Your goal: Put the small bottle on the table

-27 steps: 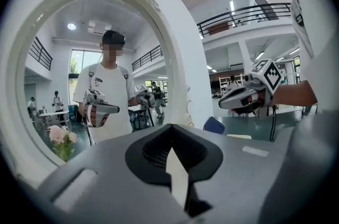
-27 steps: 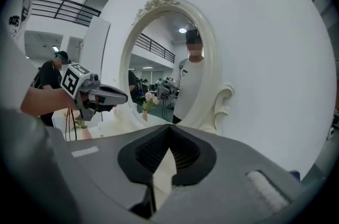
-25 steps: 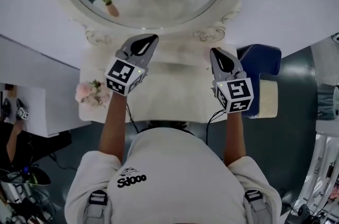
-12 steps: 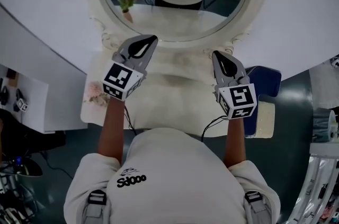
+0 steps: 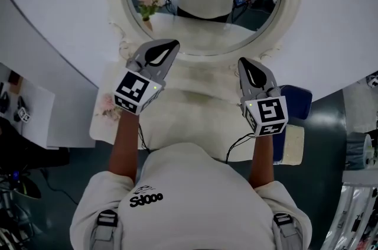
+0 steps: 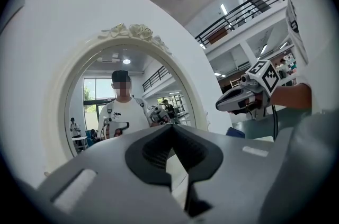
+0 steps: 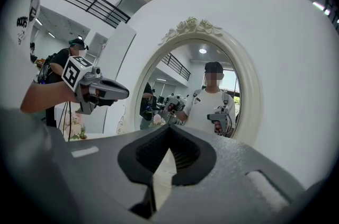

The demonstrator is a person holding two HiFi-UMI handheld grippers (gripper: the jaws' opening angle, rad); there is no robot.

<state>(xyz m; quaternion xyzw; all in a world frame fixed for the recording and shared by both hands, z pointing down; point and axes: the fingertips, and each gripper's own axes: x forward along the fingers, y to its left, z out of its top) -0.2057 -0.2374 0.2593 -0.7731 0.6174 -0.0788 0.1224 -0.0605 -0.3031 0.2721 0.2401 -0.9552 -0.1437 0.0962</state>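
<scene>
The left gripper [image 5: 170,45] and right gripper [image 5: 244,62] are hovering over the white dressing table [image 5: 195,113], jaws pressed together on nothing, facing the oval mirror [image 5: 204,6] at 12 o'clock. A pink flower bunch [image 5: 108,106] is sitting at 8 o'clock of the left gripper, a blue seat [image 5: 300,98] at 3 o'clock of the right; the small bottle is showing in no view.

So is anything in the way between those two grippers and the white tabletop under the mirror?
Nothing visible. The left gripper and right gripper hover over the table, fingers shut and empty; the flowers sit off at its left edge. No small bottle shows.
</scene>
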